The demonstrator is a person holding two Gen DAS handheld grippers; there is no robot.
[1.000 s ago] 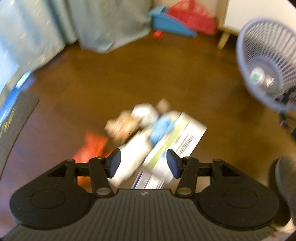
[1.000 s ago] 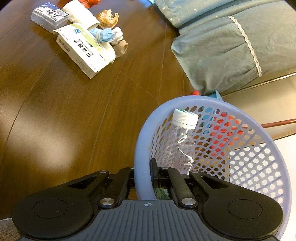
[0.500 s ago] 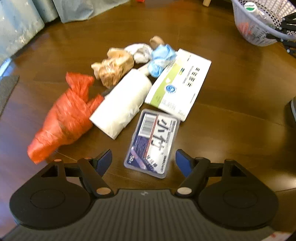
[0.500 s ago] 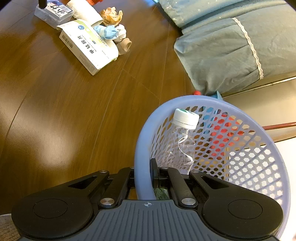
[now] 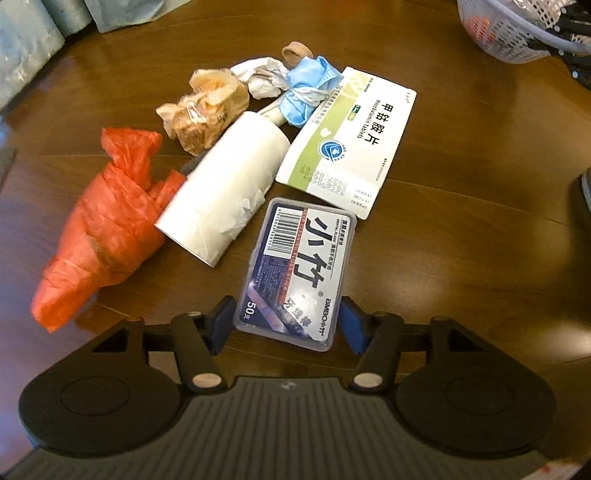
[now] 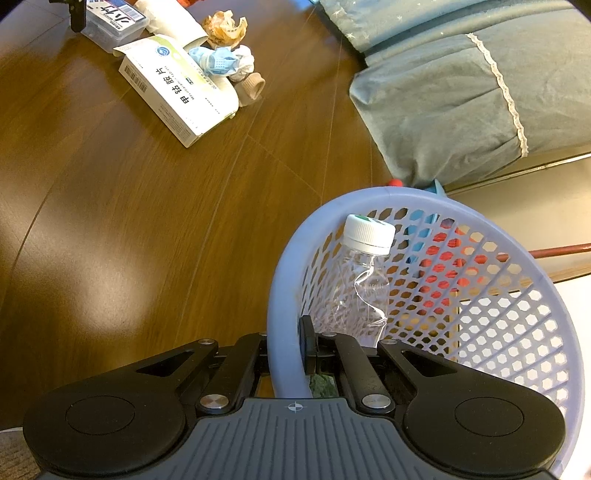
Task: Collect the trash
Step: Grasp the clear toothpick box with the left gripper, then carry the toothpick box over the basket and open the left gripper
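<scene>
A pile of trash lies on the wooden floor: a clear floss box point(image 5: 299, 273), a white-and-green medicine box point(image 5: 351, 140), a white roll point(image 5: 229, 192), a red plastic bag point(image 5: 107, 229), a brown wrapper point(image 5: 203, 107), a white tissue point(image 5: 262, 75) and a blue mask point(image 5: 306, 92). My left gripper point(image 5: 286, 326) is open, its blue pads on either side of the floss box's near end. My right gripper point(image 6: 286, 354) is shut on the rim of a lilac mesh basket point(image 6: 280, 288). A clear bottle point(image 6: 365, 280) with a white cap leans inside it. The floss box point(image 6: 114, 22) shows far off in the right wrist view.
The basket point(image 5: 509, 40) sits at the far right of the pile in the left wrist view. Grey-blue bedding point(image 6: 461, 85) hangs to the floor beyond the basket. Curtain fabric point(image 5: 29, 37) is at the far left. A dark shoe point(image 5: 585, 188) edges in at right.
My left gripper has dropped down to the pile and moved forward, so the floss box now lies between its pads. My right gripper, still holding the basket, has drifted slightly nearer the pile.
</scene>
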